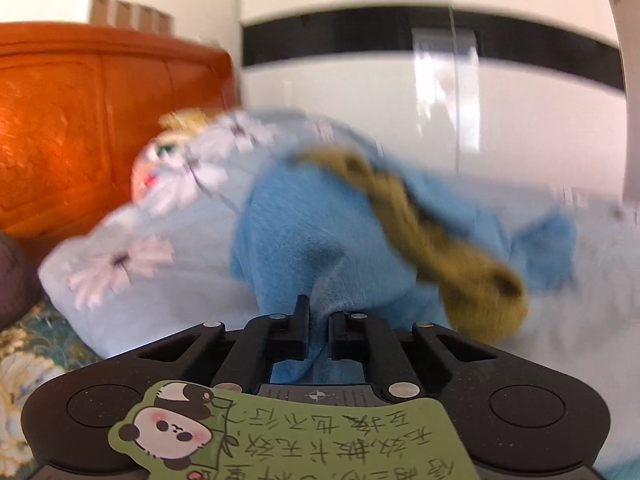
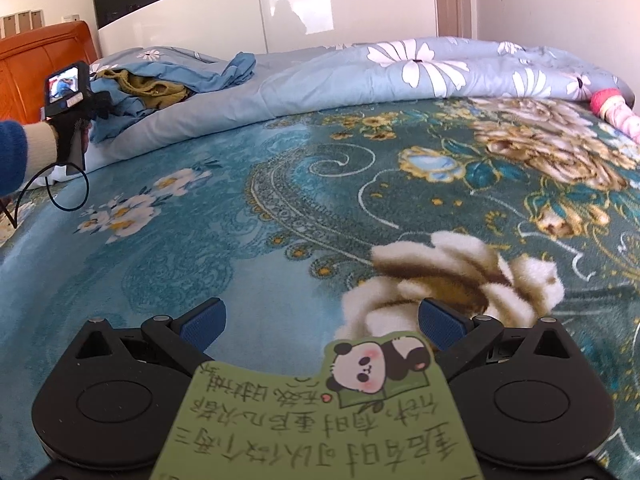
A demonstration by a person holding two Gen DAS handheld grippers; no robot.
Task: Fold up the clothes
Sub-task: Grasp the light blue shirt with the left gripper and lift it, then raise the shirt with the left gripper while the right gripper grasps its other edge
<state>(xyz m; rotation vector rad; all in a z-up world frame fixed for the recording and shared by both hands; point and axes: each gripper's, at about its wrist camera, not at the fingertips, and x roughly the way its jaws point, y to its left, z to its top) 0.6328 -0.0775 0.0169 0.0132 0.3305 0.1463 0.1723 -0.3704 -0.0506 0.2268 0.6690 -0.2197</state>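
Note:
In the left wrist view my left gripper (image 1: 318,320) is shut on a fold of a fluffy light-blue garment (image 1: 304,224), which rises in front of it. An olive-green garment (image 1: 424,220) lies draped across the blue one. The view is blurred by motion. In the right wrist view my right gripper (image 2: 320,322) is open and empty, low over the floral blanket (image 2: 280,208). The left gripper (image 2: 72,96) shows there at far left, beside the pile of blue clothes (image 2: 216,76) and the olive garment (image 2: 156,90).
A pale-blue flowered quilt (image 2: 420,72) is heaped along the far side of the bed. An orange wooden headboard (image 1: 80,120) stands at left. A white wardrobe (image 2: 320,4) stands behind. A pink item (image 2: 616,114) lies at the right edge.

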